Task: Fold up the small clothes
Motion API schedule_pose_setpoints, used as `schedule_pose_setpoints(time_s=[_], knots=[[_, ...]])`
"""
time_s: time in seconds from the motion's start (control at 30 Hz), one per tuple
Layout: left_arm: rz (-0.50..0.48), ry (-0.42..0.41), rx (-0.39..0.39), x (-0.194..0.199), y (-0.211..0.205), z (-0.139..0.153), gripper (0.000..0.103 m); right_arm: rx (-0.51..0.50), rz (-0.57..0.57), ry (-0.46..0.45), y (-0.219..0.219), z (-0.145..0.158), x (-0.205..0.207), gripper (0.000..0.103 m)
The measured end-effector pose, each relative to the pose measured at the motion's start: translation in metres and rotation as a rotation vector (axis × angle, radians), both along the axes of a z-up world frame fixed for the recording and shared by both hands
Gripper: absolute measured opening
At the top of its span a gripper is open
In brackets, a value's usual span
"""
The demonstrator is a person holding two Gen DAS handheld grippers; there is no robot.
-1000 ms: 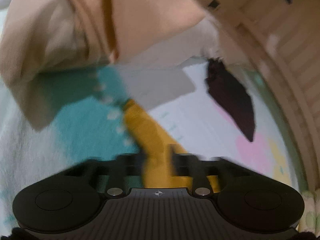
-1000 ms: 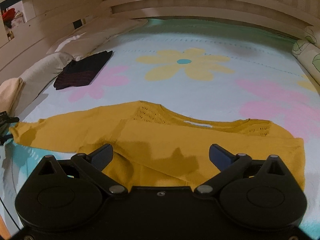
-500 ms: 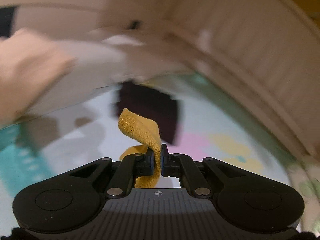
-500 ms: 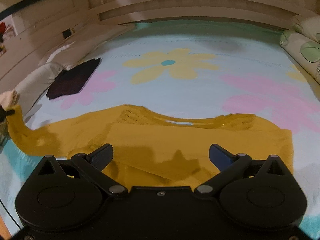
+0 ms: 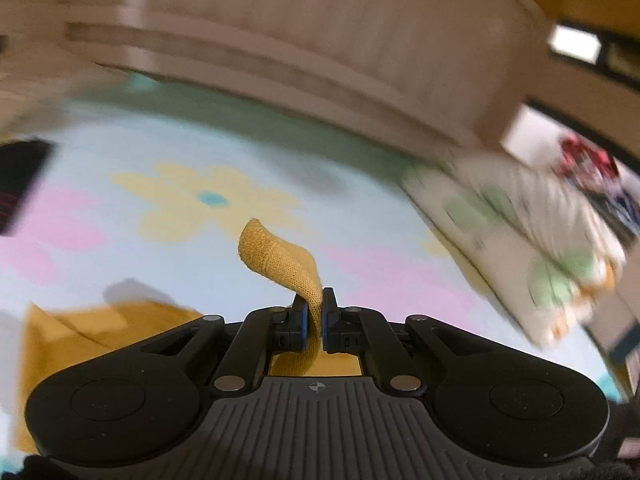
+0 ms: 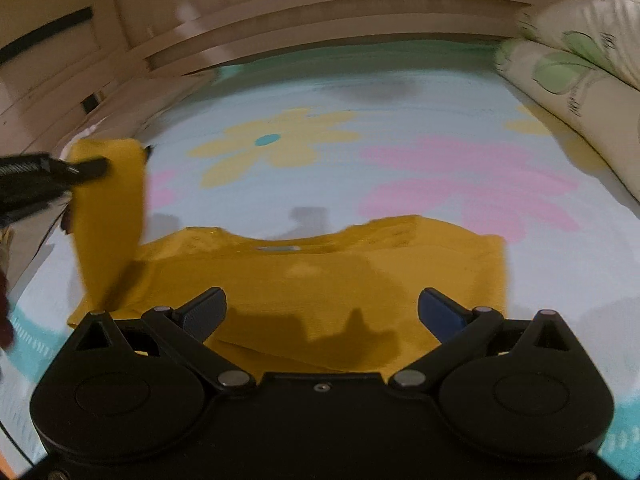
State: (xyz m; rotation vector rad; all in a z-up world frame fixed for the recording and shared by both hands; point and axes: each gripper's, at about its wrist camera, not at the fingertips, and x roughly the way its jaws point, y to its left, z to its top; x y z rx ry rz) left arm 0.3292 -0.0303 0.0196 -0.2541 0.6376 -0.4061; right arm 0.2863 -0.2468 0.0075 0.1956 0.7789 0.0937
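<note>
A mustard-yellow knit sweater (image 6: pixel 320 276) lies flat on the flower-print bedsheet (image 6: pixel 400 100), its right side folded in. My left gripper (image 5: pixel 314 320) is shut on the cuff of the left sleeve (image 5: pixel 280 260), which sticks up past the fingertips. In the right wrist view the left gripper (image 6: pixel 60 172) holds that sleeve (image 6: pixel 108 216) raised above the sweater's left shoulder. My right gripper (image 6: pixel 322 312) is open and empty, just above the sweater's lower hem.
A dark folded garment (image 5: pixel 20 184) lies on the sheet to the far left. A leaf-print pillow (image 6: pixel 572 80) lies along the right edge. A wooden slatted bed frame (image 6: pixel 280 12) borders the far side and left.
The left gripper has lifted the sleeve cuff off the sheet and swung it up and rightward toward the sweater body. The right gripper stayed open over the hem.
</note>
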Motion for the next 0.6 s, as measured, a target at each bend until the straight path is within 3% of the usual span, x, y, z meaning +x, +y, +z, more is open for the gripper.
schedule_pose_setpoints(time_s=[0.07, 0.1, 0.13, 0.2, 0.3, 0.4, 0.6], knots=[[-0.058, 0.036, 0.003, 0.006, -0.02, -0.017, 0.007, 0.004, -0.024, 0.008, -0.01, -0.002, -0.002, 0.103], [-0.09, 0.058, 0.001, 0.007, -0.03, -0.025, 0.014, 0.008, -0.036, 0.012, -0.015, -0.003, -0.002, 0.103], [-0.12, 0.084, -0.004, 0.015, -0.034, -0.033, 0.034, 0.01, -0.045, 0.015, -0.018, -0.004, -0.002, 0.103], [-0.167, 0.114, -0.02, 0.014, -0.043, -0.044, 0.052, 0.014, -0.061, 0.019, -0.024, -0.005, -0.003, 0.103], [-0.166, 0.108, -0.001, 0.014, -0.041, -0.044, 0.052, 0.026, -0.078, 0.019, -0.03, -0.006, -0.004, 0.103], [-0.089, 0.099, 0.029, 0.011, -0.016, -0.039, 0.053, 0.059, -0.081, 0.006, -0.033, -0.006, -0.001, 0.103], [0.041, 0.221, 0.148, 0.033, 0.026, -0.06, 0.053, 0.179, -0.039, 0.037, -0.023, -0.019, 0.017, 0.102]])
